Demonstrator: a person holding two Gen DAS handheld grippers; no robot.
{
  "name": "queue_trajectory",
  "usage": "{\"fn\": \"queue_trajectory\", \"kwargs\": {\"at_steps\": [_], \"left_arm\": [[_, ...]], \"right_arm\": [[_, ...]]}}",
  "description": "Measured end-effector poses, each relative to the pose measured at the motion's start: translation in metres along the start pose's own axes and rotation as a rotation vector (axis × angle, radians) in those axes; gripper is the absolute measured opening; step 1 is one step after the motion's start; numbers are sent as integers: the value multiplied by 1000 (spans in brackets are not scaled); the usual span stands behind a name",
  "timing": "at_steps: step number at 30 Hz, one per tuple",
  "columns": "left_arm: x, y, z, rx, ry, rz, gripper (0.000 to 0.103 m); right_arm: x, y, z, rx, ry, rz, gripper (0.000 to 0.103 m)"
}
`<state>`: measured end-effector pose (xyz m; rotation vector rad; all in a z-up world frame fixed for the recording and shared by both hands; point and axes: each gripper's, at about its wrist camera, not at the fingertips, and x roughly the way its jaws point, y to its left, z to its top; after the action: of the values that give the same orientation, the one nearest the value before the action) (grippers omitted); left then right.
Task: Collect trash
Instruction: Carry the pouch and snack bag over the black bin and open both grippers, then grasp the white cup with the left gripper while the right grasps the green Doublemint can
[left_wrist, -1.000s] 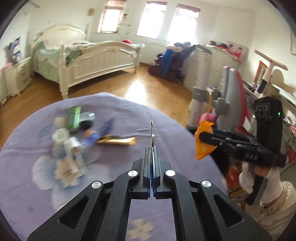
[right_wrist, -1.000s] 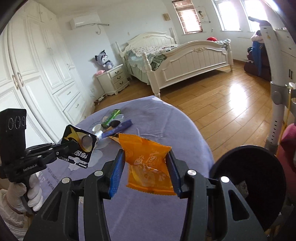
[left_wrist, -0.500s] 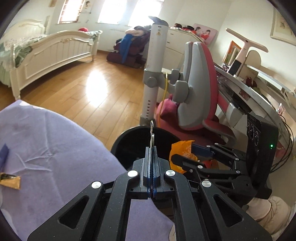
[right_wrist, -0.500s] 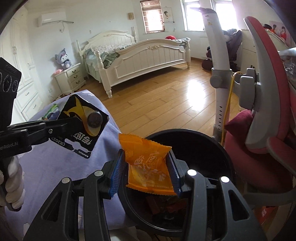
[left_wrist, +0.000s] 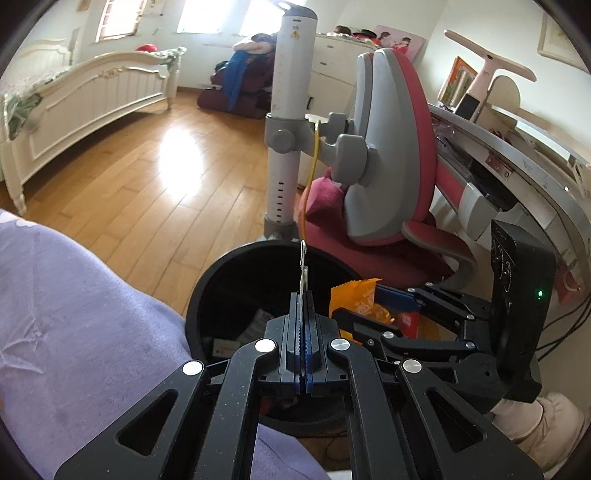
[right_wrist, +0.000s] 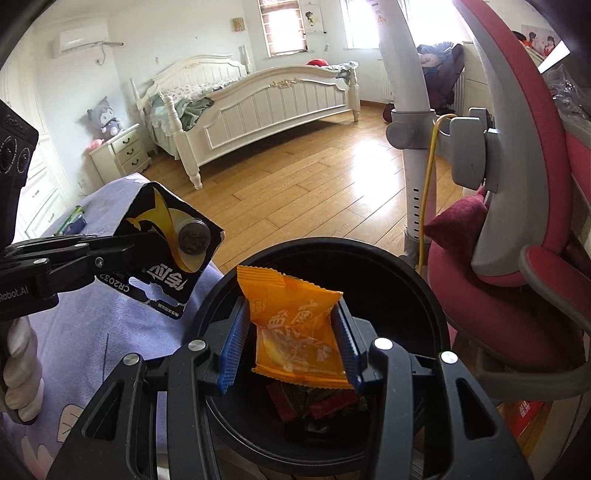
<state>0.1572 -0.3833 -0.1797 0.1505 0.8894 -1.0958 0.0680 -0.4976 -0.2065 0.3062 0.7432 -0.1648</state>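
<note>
My right gripper (right_wrist: 291, 343) is shut on an orange snack wrapper (right_wrist: 295, 332) and holds it over the open black trash bin (right_wrist: 406, 273). The wrapper also shows in the left wrist view (left_wrist: 354, 299), above the bin (left_wrist: 221, 273). My left gripper (left_wrist: 303, 295) is shut on a black battery blister card, seen edge-on in its own view (left_wrist: 303, 273) and flat in the right wrist view (right_wrist: 170, 251), at the bin's left rim. Wrappers (right_wrist: 317, 402) lie inside the bin.
A purple cloth covers the table (left_wrist: 74, 314) left of the bin. More trash (right_wrist: 74, 218) lies at its far end. A pink and grey chair (left_wrist: 388, 166) and a white post (left_wrist: 288, 129) stand behind the bin. A desk (left_wrist: 517, 147) is at right.
Both grippers swung from over the table to the bin and moved closer over its opening. Each has kept its hold on its item.
</note>
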Motion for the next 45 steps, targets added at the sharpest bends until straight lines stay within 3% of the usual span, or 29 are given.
{"fn": "queue_trajectory", "kwargs": {"at_steps": [5, 7, 8, 10, 11, 12, 19, 27, 33, 38, 41, 45], "left_arm": [[4, -2, 1, 13, 21, 7, 3], [6, -5, 2, 28, 25, 36, 3], [5, -6, 1, 35, 28, 56, 8], [2, -6, 0, 36, 19, 79, 37], [-2, -5, -1, 34, 6, 97, 62], [-8, -5, -2, 31, -18, 114, 71], [-53, 12, -20, -2, -70, 151, 72], [-140, 75, -59, -132, -164, 336, 75], [-204, 143, -83, -277, -224, 490, 75], [-229, 214, -91, -405, -201, 608, 75], [-229, 249, -91, -434, -153, 624, 75], [-219, 282, -82, -432, -95, 632, 57]], "right_arm": [[1, -1, -2, 7, 4, -13, 48], [-2, 0, -3, 13, -9, -30, 55], [-4, 2, -4, 14, -14, -35, 61], [-6, 4, -5, 10, -18, -54, 73], [-6, 5, -5, 6, -20, -55, 77], [-7, 5, -5, 3, -21, -52, 79], [-10, 24, 4, -8, -15, 27, 80], [-5, 97, 38, -123, -1, 187, 80], [11, 161, 69, -153, 59, 362, 80], [34, 227, 102, -200, 94, 473, 79], [53, 271, 119, -257, 117, 504, 73], [84, 322, 136, -297, 171, 515, 65]]}}
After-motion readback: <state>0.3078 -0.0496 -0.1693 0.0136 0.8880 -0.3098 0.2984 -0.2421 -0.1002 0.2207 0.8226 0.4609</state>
